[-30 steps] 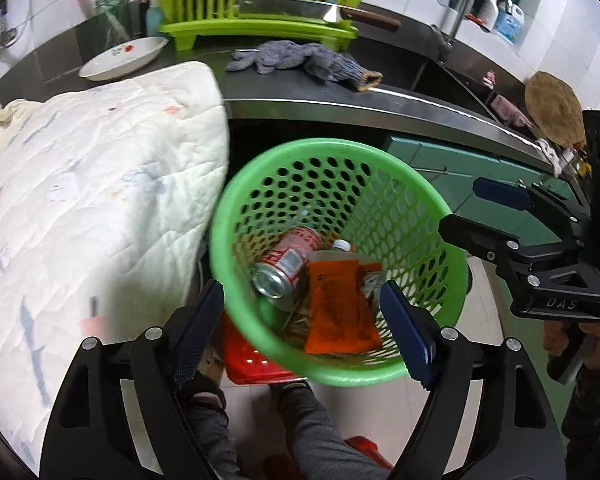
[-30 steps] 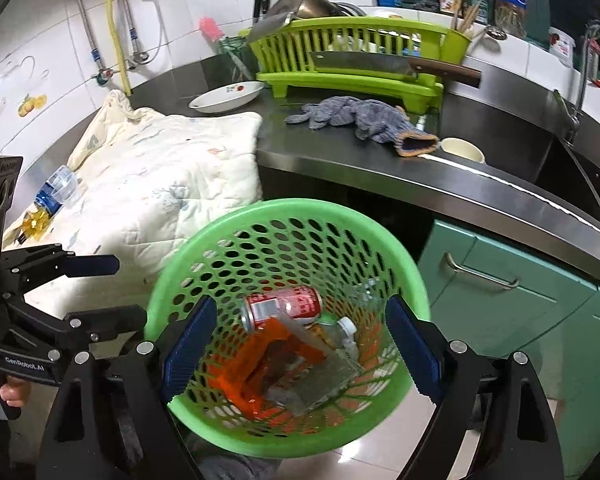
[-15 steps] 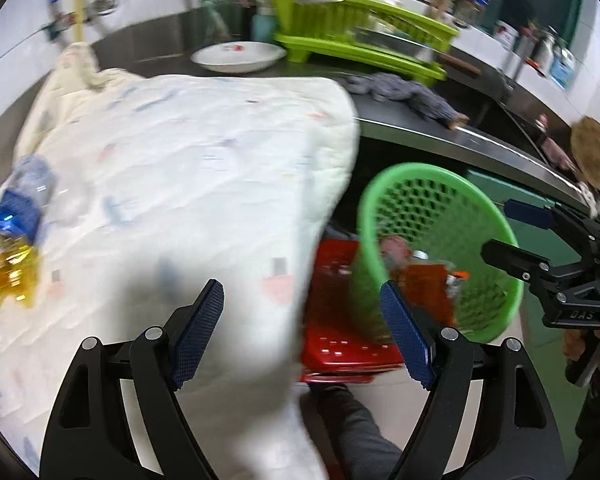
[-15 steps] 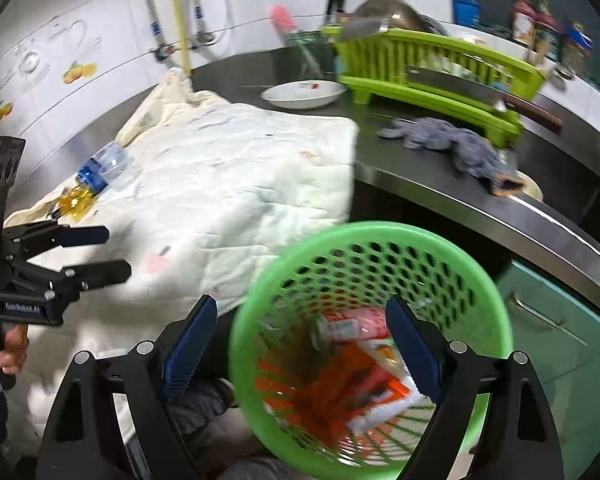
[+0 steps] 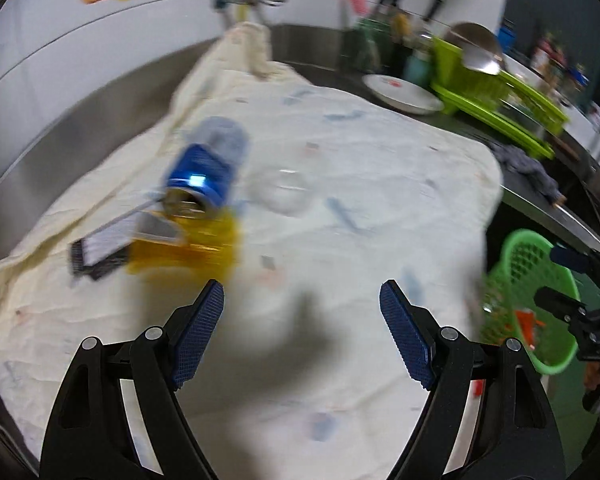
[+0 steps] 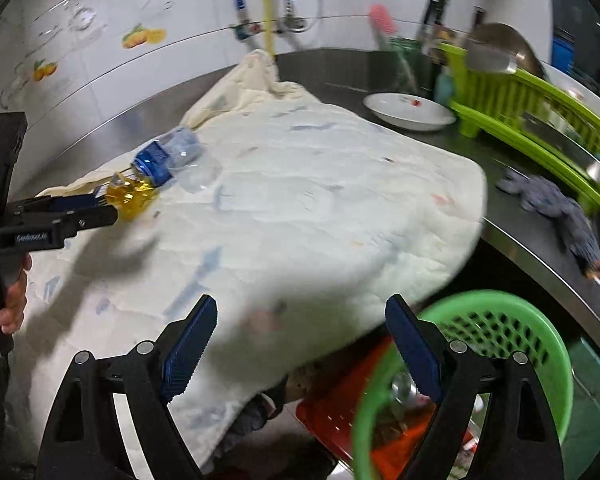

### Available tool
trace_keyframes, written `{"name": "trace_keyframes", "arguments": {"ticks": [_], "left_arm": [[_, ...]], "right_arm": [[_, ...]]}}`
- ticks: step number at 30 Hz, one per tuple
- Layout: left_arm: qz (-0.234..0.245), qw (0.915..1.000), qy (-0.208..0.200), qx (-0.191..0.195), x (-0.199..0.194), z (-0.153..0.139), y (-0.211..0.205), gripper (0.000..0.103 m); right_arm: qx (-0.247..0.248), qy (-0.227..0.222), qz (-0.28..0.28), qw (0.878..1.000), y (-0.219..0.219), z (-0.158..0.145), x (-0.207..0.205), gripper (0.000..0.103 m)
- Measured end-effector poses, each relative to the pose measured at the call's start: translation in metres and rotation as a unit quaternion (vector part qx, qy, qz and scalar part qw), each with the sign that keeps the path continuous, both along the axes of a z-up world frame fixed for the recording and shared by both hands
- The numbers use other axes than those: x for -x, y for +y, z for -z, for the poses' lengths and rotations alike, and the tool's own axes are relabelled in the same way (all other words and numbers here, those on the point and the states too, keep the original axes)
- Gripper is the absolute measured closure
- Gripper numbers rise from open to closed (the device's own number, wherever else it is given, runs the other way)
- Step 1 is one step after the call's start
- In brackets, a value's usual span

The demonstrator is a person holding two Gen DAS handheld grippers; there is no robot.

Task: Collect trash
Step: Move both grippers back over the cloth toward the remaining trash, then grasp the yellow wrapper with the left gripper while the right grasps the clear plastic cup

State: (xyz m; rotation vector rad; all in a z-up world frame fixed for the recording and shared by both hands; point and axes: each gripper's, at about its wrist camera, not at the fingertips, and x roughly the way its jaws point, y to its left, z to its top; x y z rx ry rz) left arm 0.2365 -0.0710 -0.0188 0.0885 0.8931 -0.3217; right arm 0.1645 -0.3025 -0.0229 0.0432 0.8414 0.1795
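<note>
A steel tabletop runs along the tiled wall, and most of it is covered by a pale quilted cloth that hangs over the front edge. Below that edge sits a green perforated basket with a can and orange wrappers already inside, over something red.

What remains to collect lies on the far left of the cloth: a crushed clear plastic bottle with a blue label, lying on its side, and touching it a crinkled yellow wrapper with a small dark-edged packet beside it.

The left gripper hangs over the cloth just short of that pile, its jaws spread wide and empty. The right gripper is nearer the basket, jaws likewise wide apart with nothing between them.

I would judge the bottle very light, springy and slick, likely to squirt out if pinched at the rounded end; across the labelled middle looks safer. The wrapper is flimsy and flat, so it wants a pinch on a raised fold. The view is blurred, so finer detail escapes me.
</note>
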Motion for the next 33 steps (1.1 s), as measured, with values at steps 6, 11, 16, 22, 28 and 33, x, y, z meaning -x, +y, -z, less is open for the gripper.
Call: {"name": "trace_keyframes", "arguments": {"ticks": [6,11,16,22,28,33], "left_arm": [[-0.058,0.9983,0.002,0.001,-0.028,0.0,0.046,0.024],[-0.085,0.9962,0.011,0.013,-0.051,0.005,0.067,0.024],[-0.096,0.9948,0.023,0.028,-0.068,0.011,0.074,0.025],[-0.098,0.9935,0.033,0.048,-0.081,0.017,0.077,0.025],[-0.102,0.9917,0.05,0.061,-0.093,0.027,0.078,0.025],[-0.104,0.9905,0.06,0.067,-0.1,0.034,0.078,0.035]], "right_arm": [[-0.006,-0.004,-0.034,0.999,0.034,-0.001,-0.034,0.02],[-0.01,-0.01,-0.062,0.998,0.062,-0.005,-0.066,0.02],[-0.015,-0.013,-0.088,0.996,0.09,-0.005,-0.102,0.02],[-0.007,-0.013,-0.113,0.993,0.122,0.002,-0.141,0.02],[0.006,-0.008,-0.121,0.993,0.143,0.014,-0.173,0.02],[0.011,-0.002,-0.118,0.993,0.151,0.021,-0.189,0.024]]}}
